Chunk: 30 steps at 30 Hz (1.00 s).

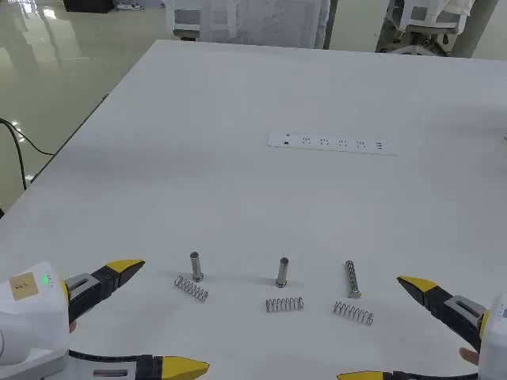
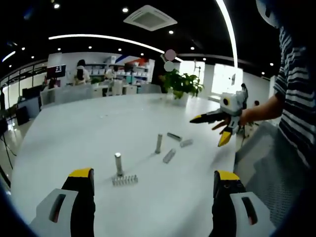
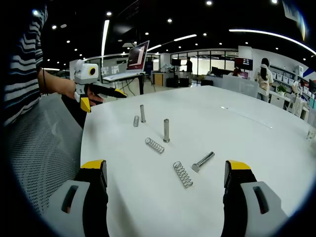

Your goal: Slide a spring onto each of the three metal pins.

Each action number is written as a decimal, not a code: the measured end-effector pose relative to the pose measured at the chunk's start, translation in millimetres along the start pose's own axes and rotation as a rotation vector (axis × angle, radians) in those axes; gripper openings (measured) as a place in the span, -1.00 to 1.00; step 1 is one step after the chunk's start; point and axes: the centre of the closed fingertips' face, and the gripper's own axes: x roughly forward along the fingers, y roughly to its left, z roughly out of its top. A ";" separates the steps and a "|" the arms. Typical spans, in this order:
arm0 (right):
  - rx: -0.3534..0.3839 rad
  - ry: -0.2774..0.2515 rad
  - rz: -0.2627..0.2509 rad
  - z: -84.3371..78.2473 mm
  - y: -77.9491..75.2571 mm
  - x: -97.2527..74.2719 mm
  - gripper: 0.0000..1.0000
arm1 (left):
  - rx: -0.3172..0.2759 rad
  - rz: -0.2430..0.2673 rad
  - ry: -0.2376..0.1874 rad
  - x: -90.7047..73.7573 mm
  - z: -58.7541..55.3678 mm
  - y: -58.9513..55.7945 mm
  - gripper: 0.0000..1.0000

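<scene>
Three metal pins stand in a row on the white table. The left pin and the middle pin are upright; the right pin lies on its side. A loose spring lies in front of each: left spring, middle spring, right spring. My left gripper is open, left of the row. My right gripper is open at the right, holding nothing.
A white power strip lies flat farther back on the table. The table's left edge runs diagonally past a shiny floor. A mesh chair and a person in a striped sleeve are by the near edge.
</scene>
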 end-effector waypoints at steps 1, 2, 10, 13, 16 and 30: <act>-0.002 0.000 -0.004 0.3 -1.3 -0.8 0.99 | 0.002 0.003 0.003 -1.1 -0.5 2.9 0.96; -0.002 -0.003 -0.005 1.0 -2.7 -2.1 0.99 | 0.003 0.003 0.003 -1.9 -0.6 4.7 0.96; 0.000 0.013 0.003 -1.3 -3.0 -4.9 0.97 | -0.013 -0.037 0.026 -2.1 -1.5 5.3 0.96; 0.002 0.019 0.011 -3.5 -2.0 -5.2 0.97 | -0.018 -0.049 0.024 -1.4 -0.1 3.3 0.96; 0.008 0.022 0.019 -4.3 -1.9 -6.0 0.97 | -0.020 -0.055 0.024 -1.7 1.7 3.5 0.96; 0.014 0.029 0.041 -0.3 -5.5 -6.4 0.92 | -0.016 -0.055 0.021 -2.3 7.5 7.5 0.94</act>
